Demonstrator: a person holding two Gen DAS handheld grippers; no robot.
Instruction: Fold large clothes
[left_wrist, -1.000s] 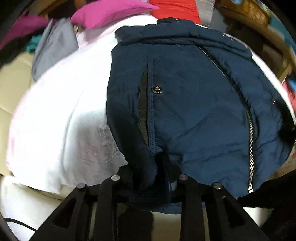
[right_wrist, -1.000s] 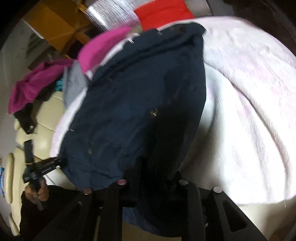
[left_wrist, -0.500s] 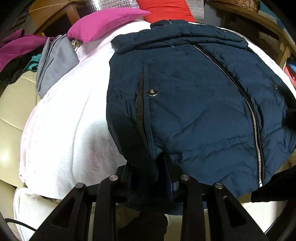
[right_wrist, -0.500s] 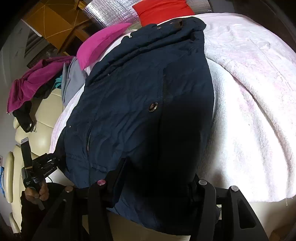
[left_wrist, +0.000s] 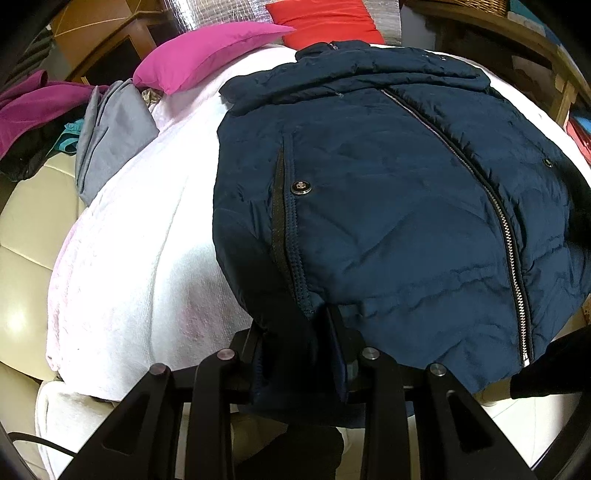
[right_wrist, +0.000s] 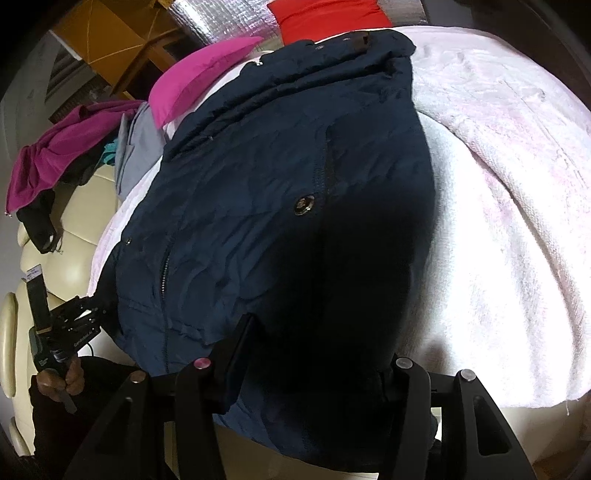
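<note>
A navy zip jacket (left_wrist: 388, 206) lies flat on a white towel (left_wrist: 140, 258), collar at the far end, silver zipper running down its front. It also fills the right wrist view (right_wrist: 258, 229). My left gripper (left_wrist: 299, 332) is shut on the jacket's near left hem corner. My right gripper (right_wrist: 314, 354) stands with its jaws wide apart around the near right hem; the cloth lies loosely between them. The left gripper also shows in the right wrist view (right_wrist: 70, 325), held by a hand.
A pink cushion (left_wrist: 207, 51) and a red cushion (left_wrist: 325, 22) lie beyond the collar. Grey cloth (left_wrist: 107, 136) and magenta clothes (left_wrist: 33, 107) sit at the left on a cream sofa (left_wrist: 26, 206). Wooden furniture stands at the back.
My right gripper has opened wide and let go of the right hem. The jacket has settled flat on the towel. My left gripper stays shut on the left hem.
</note>
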